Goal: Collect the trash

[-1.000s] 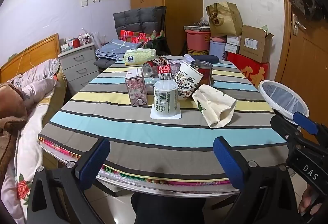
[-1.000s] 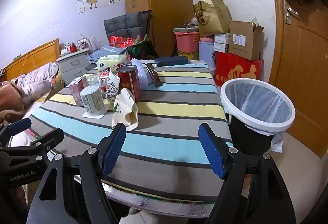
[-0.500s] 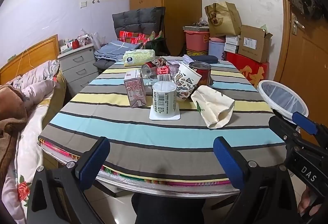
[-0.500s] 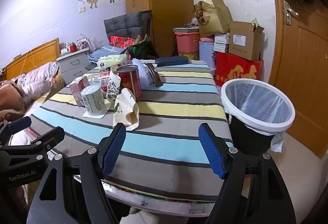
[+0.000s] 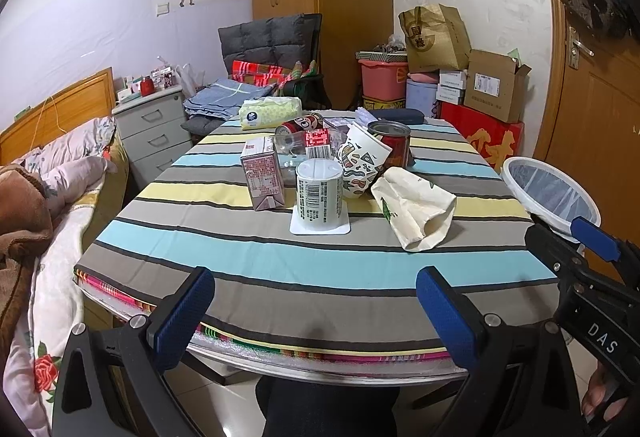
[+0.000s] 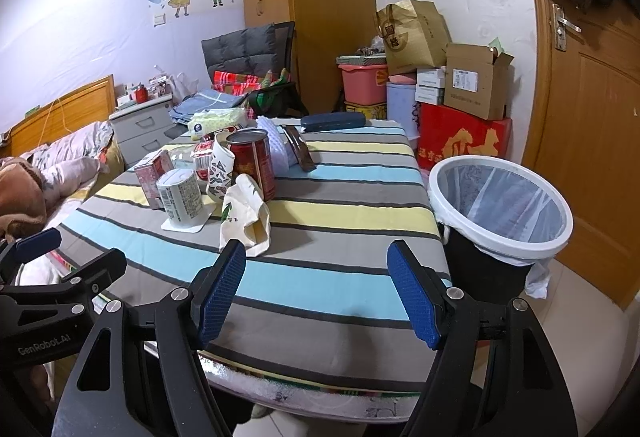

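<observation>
Trash sits grouped mid-table on a striped cloth: a white upturned yogurt cup point(image 5: 319, 197) point(image 6: 180, 199), a pink carton point(image 5: 263, 175) point(image 6: 151, 177), a patterned paper cup point(image 5: 360, 163) point(image 6: 221, 169), a red can point(image 5: 390, 147) point(image 6: 251, 161) and a crumpled cream paper bag point(image 5: 416, 213) point(image 6: 245, 217). A white-rimmed bin point(image 6: 500, 209) point(image 5: 548, 197) with a liner stands at the table's right. My left gripper point(image 5: 316, 313) is open and empty at the near table edge. My right gripper point(image 6: 316, 289) is open and empty, near the paper bag.
A tissue pack point(image 5: 270, 111), a dark glasses case point(image 6: 333, 120) and a brown strap-like item point(image 6: 298, 147) lie at the far end. A bed point(image 5: 48, 197) is on the left, boxes point(image 6: 464, 109) and a door point(image 6: 592, 117) on the right.
The left gripper drew back slightly from the table; the trash looks a little farther. The right gripper has barely moved. Both stay open.
</observation>
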